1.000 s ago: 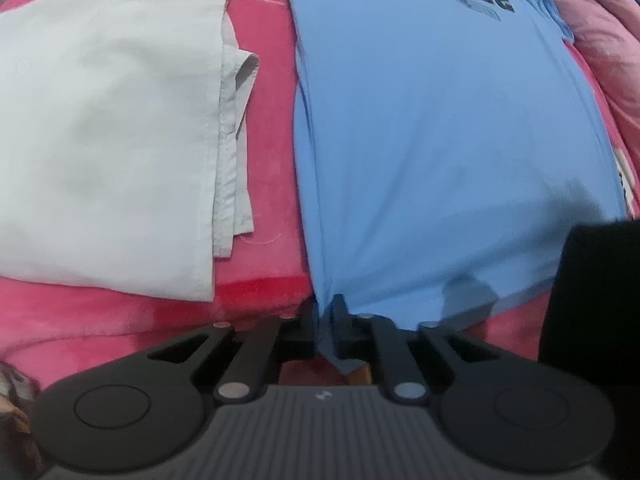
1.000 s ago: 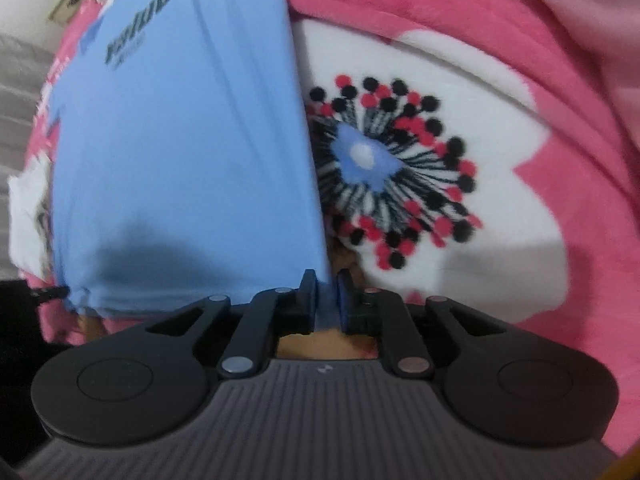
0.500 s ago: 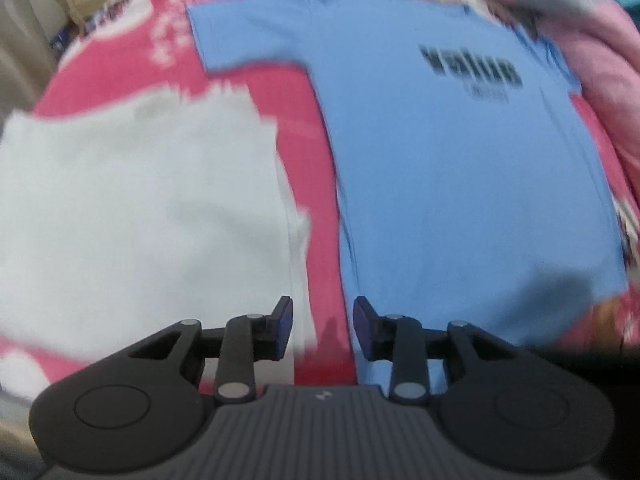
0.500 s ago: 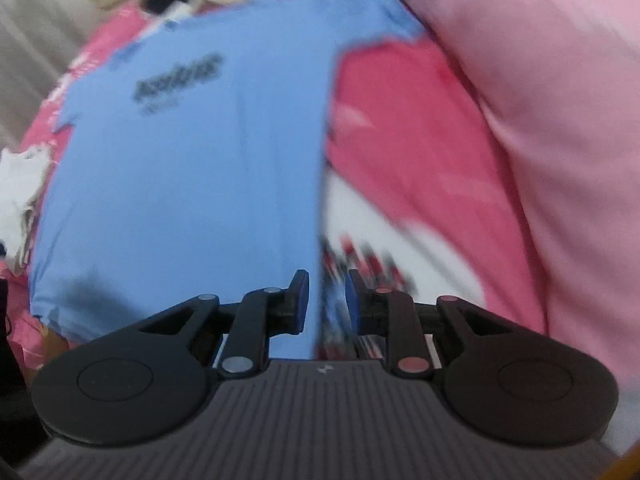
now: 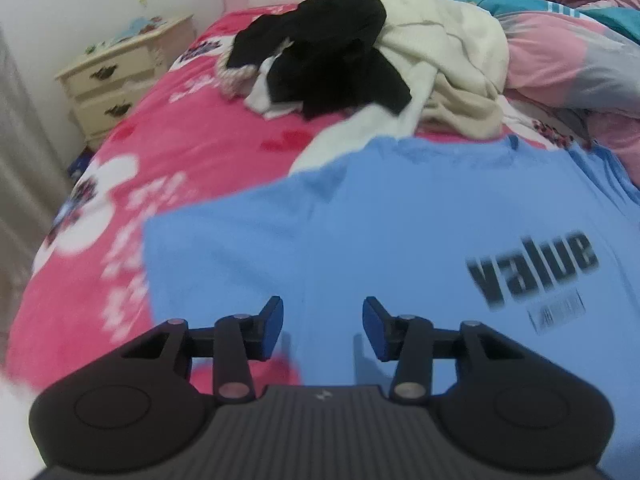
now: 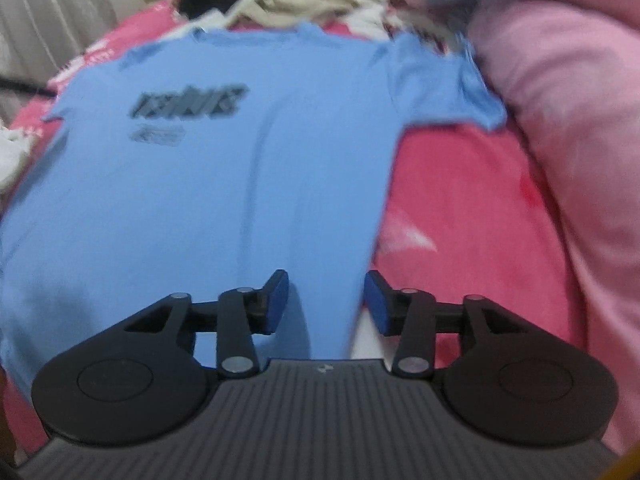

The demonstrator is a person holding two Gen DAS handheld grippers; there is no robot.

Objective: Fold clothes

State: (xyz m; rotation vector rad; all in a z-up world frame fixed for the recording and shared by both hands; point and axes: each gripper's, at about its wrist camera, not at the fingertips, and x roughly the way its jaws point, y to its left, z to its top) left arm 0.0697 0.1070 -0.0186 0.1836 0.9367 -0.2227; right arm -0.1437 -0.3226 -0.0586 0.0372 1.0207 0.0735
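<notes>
One light-blue cotton T-shirt (image 5: 400,248) with dark printed lettering lies spread flat, print side up, on a pink fleece blanket (image 5: 168,148) patterned with white flowers; its long axis runs straight away from both claws, hem nearest them and collar at the far end. The left gripper (image 5: 322,328) hovers over the shirt's left flank below the sleeve (image 5: 224,240), jaws opening with nothing between them. The right gripper (image 6: 326,301) hangs over the right side seam, jaws likewise opening and empty, the shirt's edge passing under the gap. Each hand is nearer its own sleeve, so a lengthwise fold would likely start with either side brought toward the middle. On the left, bare blanket gives open room beyond the sleeve. The right is tighter: a pale pink quilt (image 6: 568,128) rises just beside the right sleeve (image 6: 452,92). Past the collar a heap of black and cream clothes (image 5: 360,52) sits near, touching or overlapping the shoulder line. A cream bedside drawer unit (image 5: 116,76) stands well apart.
</notes>
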